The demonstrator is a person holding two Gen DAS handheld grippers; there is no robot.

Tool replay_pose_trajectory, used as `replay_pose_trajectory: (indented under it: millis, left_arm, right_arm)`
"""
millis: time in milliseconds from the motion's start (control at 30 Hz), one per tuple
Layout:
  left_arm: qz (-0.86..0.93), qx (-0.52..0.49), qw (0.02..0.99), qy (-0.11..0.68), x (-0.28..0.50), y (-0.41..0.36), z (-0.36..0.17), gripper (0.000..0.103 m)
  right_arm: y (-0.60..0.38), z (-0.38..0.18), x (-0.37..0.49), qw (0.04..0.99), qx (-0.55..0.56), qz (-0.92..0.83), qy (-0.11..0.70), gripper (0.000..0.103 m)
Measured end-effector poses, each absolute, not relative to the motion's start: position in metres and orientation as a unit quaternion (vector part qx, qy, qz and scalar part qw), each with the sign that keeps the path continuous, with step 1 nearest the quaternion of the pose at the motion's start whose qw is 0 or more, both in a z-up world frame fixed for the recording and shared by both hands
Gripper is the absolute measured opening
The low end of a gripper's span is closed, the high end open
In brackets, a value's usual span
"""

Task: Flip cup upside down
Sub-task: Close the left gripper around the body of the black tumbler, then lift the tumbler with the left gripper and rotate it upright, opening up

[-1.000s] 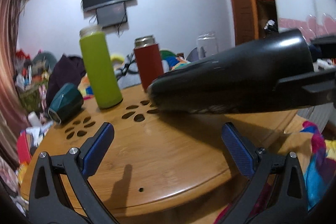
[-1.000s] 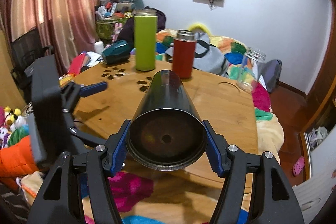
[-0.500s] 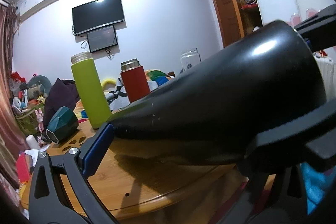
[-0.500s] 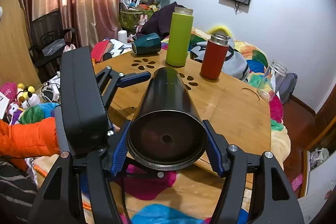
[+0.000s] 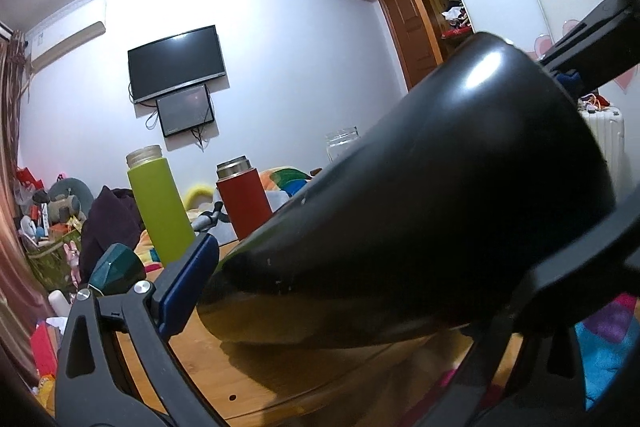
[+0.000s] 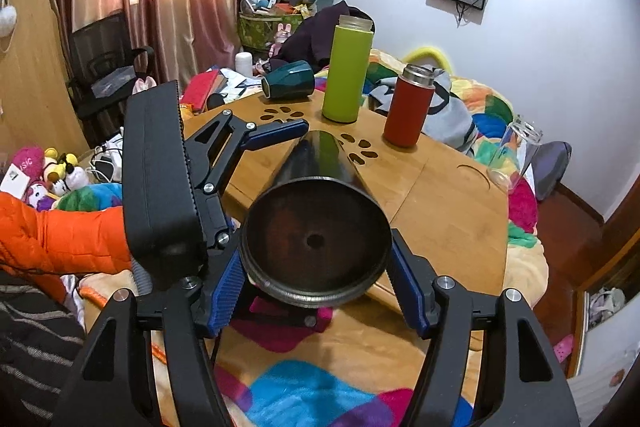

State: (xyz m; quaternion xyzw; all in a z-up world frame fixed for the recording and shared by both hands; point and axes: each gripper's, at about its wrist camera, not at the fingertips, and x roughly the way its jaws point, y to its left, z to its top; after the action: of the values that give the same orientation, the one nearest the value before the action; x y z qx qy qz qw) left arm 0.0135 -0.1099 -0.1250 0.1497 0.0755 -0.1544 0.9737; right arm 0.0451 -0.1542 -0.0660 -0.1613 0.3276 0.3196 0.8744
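Note:
A tall black cup (image 6: pixel 316 227) lies on its side in the air above the near edge of the round wooden table (image 6: pixel 452 203), its open mouth facing the right wrist camera. My right gripper (image 6: pixel 316 291) is shut on the cup near its rim. In the left wrist view the cup (image 5: pixel 420 227) fills the frame between the fingers of my left gripper (image 5: pixel 320 291). Its blue left pad (image 5: pixel 188 283) stands beside the cup's narrow end; the right finger is hidden, so contact is unclear. The left gripper also shows in the right wrist view (image 6: pixel 276 135).
On the table stand a green bottle (image 6: pixel 348 71) and a red flask (image 6: pixel 408 107). A dark teal mug (image 6: pixel 288 85) lies on its side at the far left edge. A clear glass jar (image 6: pixel 516 151) sits at the right edge. Bedding and clutter surround the table.
The left gripper has closed in around the cup's narrow end, and the cup now fills its view. The right gripper has lifted the cup a little higher and nearer the table's edge.

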Motion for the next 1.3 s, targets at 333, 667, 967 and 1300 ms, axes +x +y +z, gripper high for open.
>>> replay_pose_trajectory:
  millis: [333, 667, 967, 1300]
  left_arm:
    - [-0.136, 0.147, 0.977, 0.074, 0.012, -0.106, -0.116, 0.087]
    - [-0.137, 0.093, 0.98, 0.114, 0.019, -0.08, -0.077, 0.064]
    - [-0.158, 0.047, 0.969, 0.183, 0.052, -0.056, -0.045, 0.064]
    - [-0.189, 0.029, 0.951, 0.242, 0.092, -0.043, -0.033, 0.064]
  right_arm:
    - [-0.178, -0.046, 0.031, 0.894, -0.142, 0.303, 0.297, 0.069]
    - [-0.19, -0.043, 0.046, 0.916, -0.103, 0.262, 0.284, 0.07]
    - [-0.19, -0.047, 0.068, 0.93, -0.06, 0.245, 0.266, 0.07]
    - [-0.188, -0.059, 0.093, 0.935, -0.015, 0.237, 0.262, 0.07]
